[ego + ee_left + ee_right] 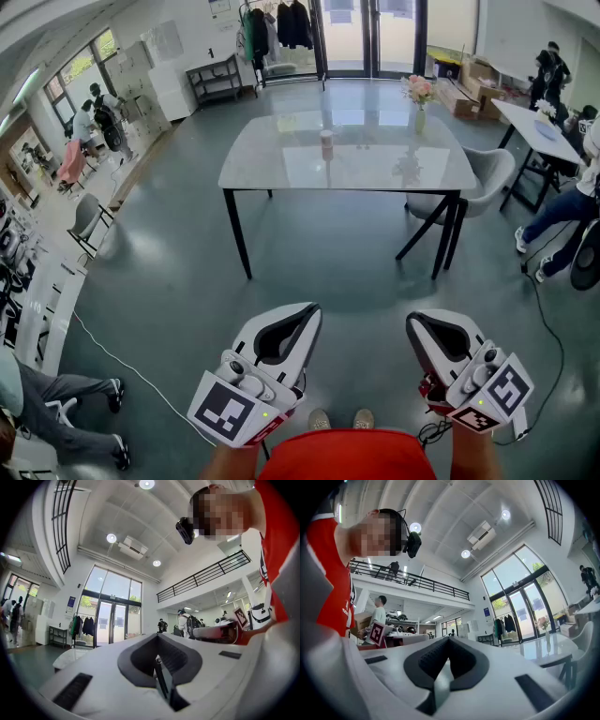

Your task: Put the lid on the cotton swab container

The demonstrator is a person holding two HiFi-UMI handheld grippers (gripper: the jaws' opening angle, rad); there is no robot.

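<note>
At the far middle of the head view, a small pale cylinder, taken to be the cotton swab container (326,143), is seen upright on the glossy table (262,161), well apart from both grippers. Tipping is judged the main risk, since so small and light a thing could be pushed over on the smooth top by an off-centre approach. The vase of flowers (419,101), farther right on the same top, could also be knocked. No separate lid can be made out at this range, nor whether one is already on. The left gripper (302,319) and right gripper (417,328) are held near the body, both empty.

Left gripper view: the jaws of the left gripper (159,663) are shown drawn together on nothing; the container is not made out.

Right gripper view: the right gripper (445,660) is likewise closed and empty. A grasp would be missed unless the jaws were first parted.
</note>
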